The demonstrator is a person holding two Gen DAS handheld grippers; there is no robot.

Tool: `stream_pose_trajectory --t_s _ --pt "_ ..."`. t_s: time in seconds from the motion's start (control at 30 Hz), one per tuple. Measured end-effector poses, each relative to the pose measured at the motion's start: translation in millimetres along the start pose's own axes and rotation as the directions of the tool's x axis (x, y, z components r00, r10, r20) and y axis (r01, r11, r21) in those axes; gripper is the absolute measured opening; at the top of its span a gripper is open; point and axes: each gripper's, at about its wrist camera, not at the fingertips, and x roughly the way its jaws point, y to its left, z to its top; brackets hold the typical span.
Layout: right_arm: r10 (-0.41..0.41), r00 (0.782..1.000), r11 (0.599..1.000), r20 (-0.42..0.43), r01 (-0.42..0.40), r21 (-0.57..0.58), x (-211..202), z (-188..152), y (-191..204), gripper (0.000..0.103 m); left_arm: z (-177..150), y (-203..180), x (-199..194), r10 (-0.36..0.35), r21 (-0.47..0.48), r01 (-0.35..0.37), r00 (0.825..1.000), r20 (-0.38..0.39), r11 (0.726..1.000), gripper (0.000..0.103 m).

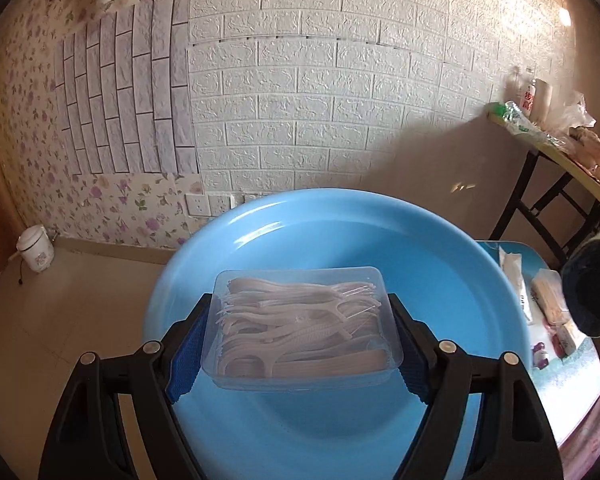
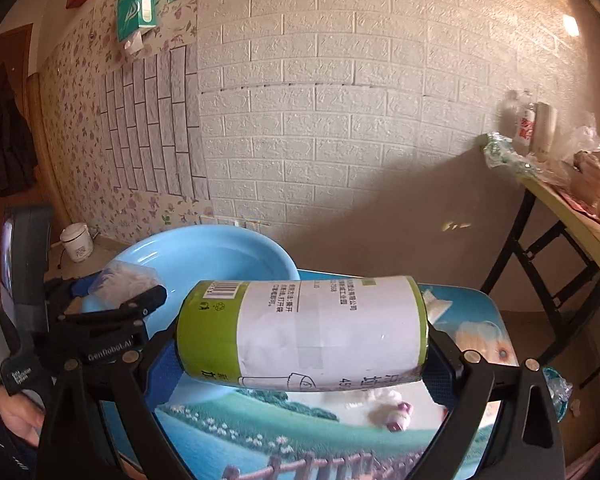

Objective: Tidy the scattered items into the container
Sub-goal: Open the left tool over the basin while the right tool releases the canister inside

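A clear box of floss picks (image 1: 304, 326) is clamped by its two short ends between the blue pads (image 1: 188, 350) of the left gripper (image 1: 302, 344), whose jaws stand wide around it. The box is carried level above the hollow of the blue basin (image 1: 440, 264), with the gripper angled downward over the near rim.

A roll with a white and green label (image 2: 320, 332) is gripped end to end by the right gripper (image 2: 304, 360), lying crosswise and tilted slightly. It is held above the picture-printed table top (image 2: 260, 440), beside the basin (image 2: 220, 252). The left gripper (image 2: 112, 312) and a hand (image 2: 18, 416) are seen at the left edge of the right wrist view.
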Motion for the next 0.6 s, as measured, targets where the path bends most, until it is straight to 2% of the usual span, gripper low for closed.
stream_pose_trajectory --t_s 0.17,0.27,0.4,0.47,0.5,0.6 --pt "0.036 0.999 0.998 -0.035 -0.038 -0.058 33 3 22 0.097 4 2 1 0.031 0.058 -0.032 0.999 0.020 0.998 0.080" --pt "0.057 0.997 0.995 -0.050 -0.061 -0.078 47 5 34 0.097 3 4 3 0.076 0.097 -0.076 0.997 0.005 0.992 0.082" --pt "0.070 0.994 0.994 -0.084 -0.077 -0.078 65 5 40 0.097 -1 18 2 0.087 0.079 -0.086 0.996 -0.011 0.993 0.082" --pt "0.070 0.993 0.994 -0.096 -0.078 -0.072 70 5 38 0.097 -2 26 -1 0.097 0.066 -0.096 0.995 -0.006 0.993 0.089" --pt "0.073 0.992 0.994 -0.099 -0.080 -0.070 72 5 38 0.097 -2 29 -2 0.103 0.060 -0.102 0.995 -0.008 0.993 0.097" --pt "0.088 0.990 0.994 -0.108 -0.095 -0.057 77 4 39 0.097 -1 34 -9 0.100 0.048 -0.101 0.995 0.023 0.994 0.100"
